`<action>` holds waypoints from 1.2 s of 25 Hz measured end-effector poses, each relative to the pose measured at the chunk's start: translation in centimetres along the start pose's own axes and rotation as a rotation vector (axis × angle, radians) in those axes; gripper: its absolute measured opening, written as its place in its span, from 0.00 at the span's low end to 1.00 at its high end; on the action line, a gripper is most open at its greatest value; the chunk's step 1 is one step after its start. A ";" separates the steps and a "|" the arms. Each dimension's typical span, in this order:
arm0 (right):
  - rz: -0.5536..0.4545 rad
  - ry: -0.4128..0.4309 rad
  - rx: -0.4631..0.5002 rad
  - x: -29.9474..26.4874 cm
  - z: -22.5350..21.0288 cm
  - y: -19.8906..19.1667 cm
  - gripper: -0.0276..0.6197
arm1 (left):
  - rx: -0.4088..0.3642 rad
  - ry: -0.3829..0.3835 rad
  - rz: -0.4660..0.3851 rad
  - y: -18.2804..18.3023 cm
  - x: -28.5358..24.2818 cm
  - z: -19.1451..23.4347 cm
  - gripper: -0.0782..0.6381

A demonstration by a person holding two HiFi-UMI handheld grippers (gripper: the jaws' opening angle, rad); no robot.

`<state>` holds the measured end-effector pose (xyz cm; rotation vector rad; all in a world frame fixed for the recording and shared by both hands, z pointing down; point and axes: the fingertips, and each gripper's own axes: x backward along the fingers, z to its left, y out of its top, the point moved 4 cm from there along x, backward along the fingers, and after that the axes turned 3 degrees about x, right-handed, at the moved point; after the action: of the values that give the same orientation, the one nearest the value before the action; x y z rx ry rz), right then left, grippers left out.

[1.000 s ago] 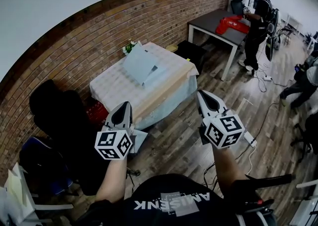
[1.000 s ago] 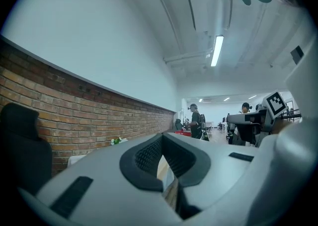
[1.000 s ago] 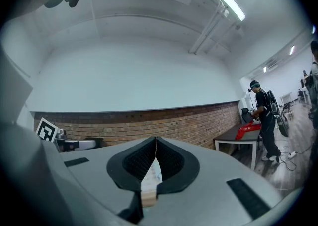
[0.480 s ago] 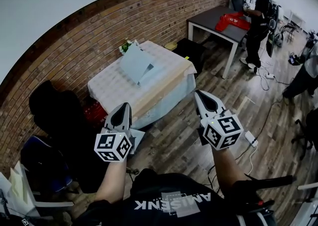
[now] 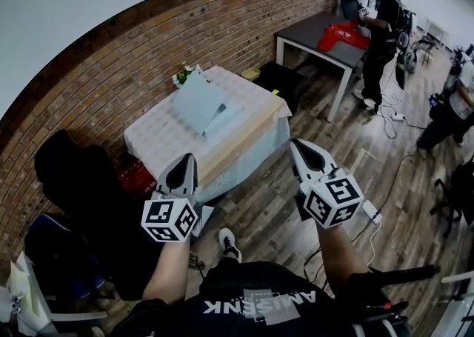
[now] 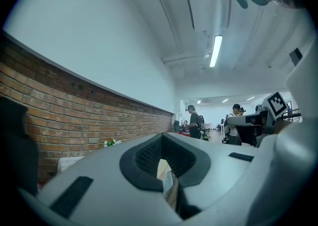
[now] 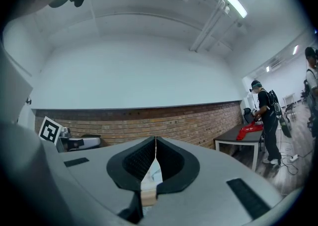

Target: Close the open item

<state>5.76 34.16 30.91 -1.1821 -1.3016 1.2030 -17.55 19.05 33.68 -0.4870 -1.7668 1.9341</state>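
I hold my left gripper (image 5: 183, 159) and my right gripper (image 5: 298, 144) out level in front of me, side by side with a wide gap of wooden floor (image 5: 263, 206) between them, and both point toward the far side of the room. In the left gripper view my jaws meet at their tips, with nothing caught between the dark pads. In the right gripper view the jaws also sit closed tip to tip, empty. The open laptop (image 5: 197, 100) is the thing to close, and it lies well apart from both pairs of jaws. It rests on the cloth-covered table (image 5: 159, 135) that stands against the brick wall (image 5: 111, 54). Its pale lid is raised at a slant over the base. From my head view it sits far beyond my left tips, almost straight ahead of them, and off to the left of my right tips. The near edge of the table comes between the laptop and my jaws. A small bunch of flowers (image 5: 182, 74) sits at the table's far edge by the wall, just beyond the laptop. One shoe (image 5: 228, 243) shows on the floor below me, between my arms. To the far right, a person (image 5: 385, 17) stands at a dark table (image 5: 311, 32) with a red item (image 5: 342, 34) on it.
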 end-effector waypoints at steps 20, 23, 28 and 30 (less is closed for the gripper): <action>0.074 -0.001 0.018 -18.6 -1.8 -1.8 0.11 | 0.033 -0.015 0.013 -0.4 -12.0 14.4 0.13; 0.086 -0.003 0.023 -21.3 -1.6 -1.9 0.11 | 0.043 -0.026 0.020 -0.6 -13.4 16.4 0.13; 0.095 -0.009 0.023 -25.1 -1.2 -1.6 0.11 | 0.053 -0.024 0.025 -0.3 -15.5 19.9 0.13; 0.099 -0.010 0.025 -26.5 -1.0 -1.5 0.11 | 0.058 -0.027 0.024 -0.1 -16.3 21.3 0.13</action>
<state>8.26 7.70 31.48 -1.2357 -1.2439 1.2946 -15.93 -7.66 35.15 -0.4657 -1.7236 2.0114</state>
